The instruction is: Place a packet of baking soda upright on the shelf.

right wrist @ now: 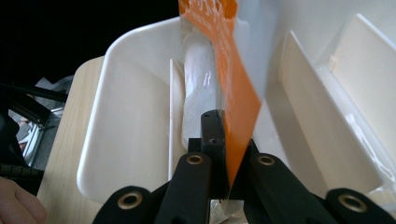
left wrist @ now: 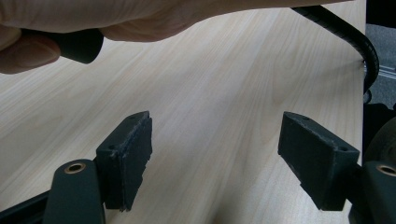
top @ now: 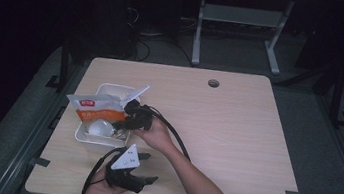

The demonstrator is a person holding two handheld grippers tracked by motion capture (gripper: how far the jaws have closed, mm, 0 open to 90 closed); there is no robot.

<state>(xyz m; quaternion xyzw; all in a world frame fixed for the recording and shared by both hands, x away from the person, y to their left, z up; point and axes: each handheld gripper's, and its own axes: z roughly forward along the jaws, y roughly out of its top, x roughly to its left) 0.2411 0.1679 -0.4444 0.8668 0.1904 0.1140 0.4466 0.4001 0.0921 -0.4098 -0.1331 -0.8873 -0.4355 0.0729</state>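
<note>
Presently, over the white tray (top: 85, 137) on the table (top: 235, 135), the orange-and-white packet (top: 95, 108) is pinched at its near edge by the right gripper (right wrist: 224, 158), its length running straight ahead of the jaws, while the left gripper (left wrist: 215, 158) is held wide open and empty, well behind.

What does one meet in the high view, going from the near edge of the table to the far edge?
Left tongs with open jaws → right tongs shut on the orange-and-white plastic bag → white plastic bin → round dark hole in the light wooden table.
</note>
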